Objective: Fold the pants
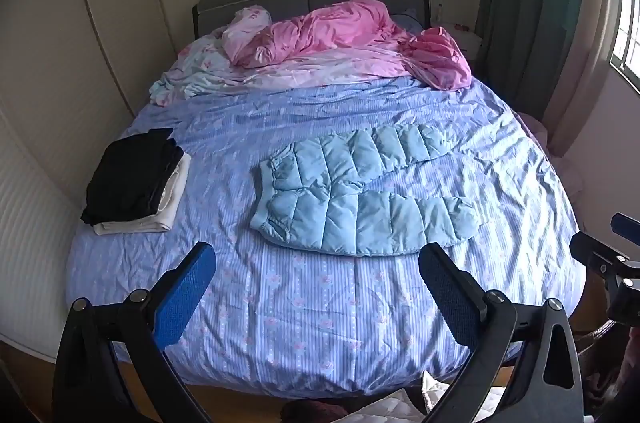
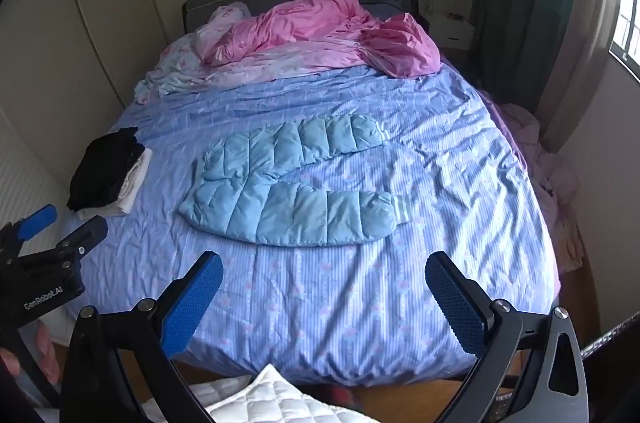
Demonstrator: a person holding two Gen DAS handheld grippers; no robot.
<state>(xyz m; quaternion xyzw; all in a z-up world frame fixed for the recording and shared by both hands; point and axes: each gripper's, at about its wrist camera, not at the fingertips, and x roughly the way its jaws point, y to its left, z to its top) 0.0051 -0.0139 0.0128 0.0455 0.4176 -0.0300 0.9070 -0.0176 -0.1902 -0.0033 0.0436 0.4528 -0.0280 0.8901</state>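
Light blue quilted pants (image 1: 356,195) lie flat on the blue striped bed cover (image 1: 312,307), waistband to the left and both legs spread to the right. They also show in the right wrist view (image 2: 288,183). My left gripper (image 1: 316,259) is open and empty, held above the foot of the bed, short of the pants. My right gripper (image 2: 324,267) is open and empty, also back from the pants. The left gripper shows at the left edge of the right wrist view (image 2: 56,235).
A folded stack of black and white clothes (image 1: 136,179) sits on the bed's left side. Pink and floral bedding (image 1: 348,43) is bunched at the headboard. A wall runs along the left, curtains and a window at the right. White quilted fabric (image 2: 272,399) lies below the bed's foot.
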